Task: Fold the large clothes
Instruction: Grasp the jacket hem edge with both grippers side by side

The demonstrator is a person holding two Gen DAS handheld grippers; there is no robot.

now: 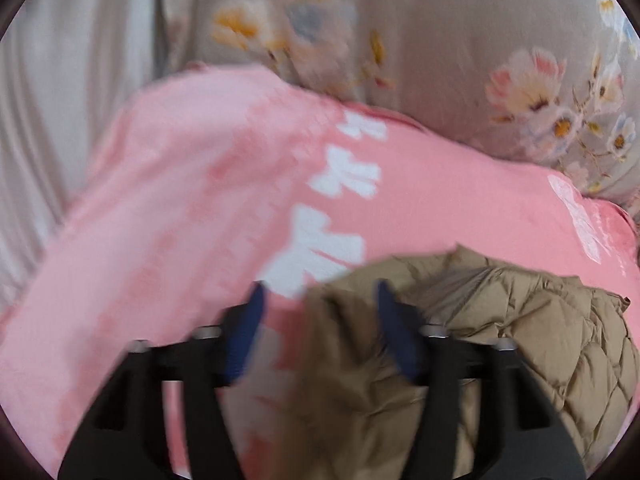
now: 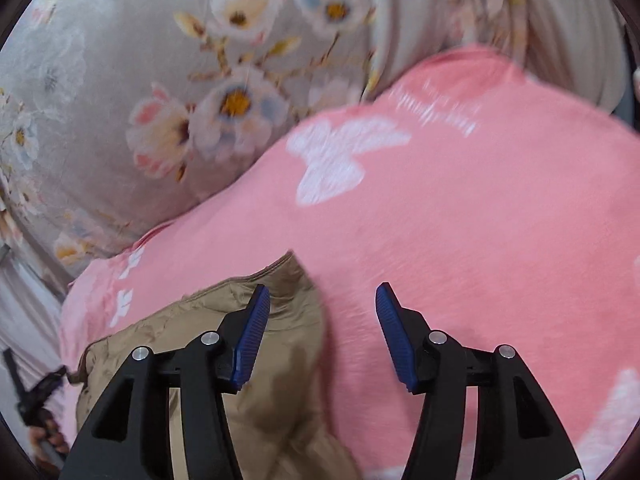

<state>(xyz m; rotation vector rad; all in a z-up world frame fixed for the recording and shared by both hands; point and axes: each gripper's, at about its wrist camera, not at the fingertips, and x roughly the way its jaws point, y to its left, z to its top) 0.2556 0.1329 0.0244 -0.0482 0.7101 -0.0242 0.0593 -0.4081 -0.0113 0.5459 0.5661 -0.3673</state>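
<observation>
Left wrist view: tan quilted puffer jacket (image 1: pixel 500 340) lies bunched, long axis unclear, on pink butterfly-print blanket (image 1: pixel 180 200); left claw (image 1: pixel 318 300) and right claw (image 2: pixel 322 300) both released.

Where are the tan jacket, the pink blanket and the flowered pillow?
jacket (image 1: pixel 520 340), left wrist view, quilted part.
blanket (image 2: pixel 460 240), right wrist view, plain pink middle.
pillow (image 2: pixel 140 92), right wrist view, flowered front.

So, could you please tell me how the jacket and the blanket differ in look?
The jacket is tan, quilted and puffy; the blanket is pink, fleecy and printed with white butterflies. The jacket lies bunched up; the blanket is spread flatter beneath it. Both are soft fabric.
</observation>
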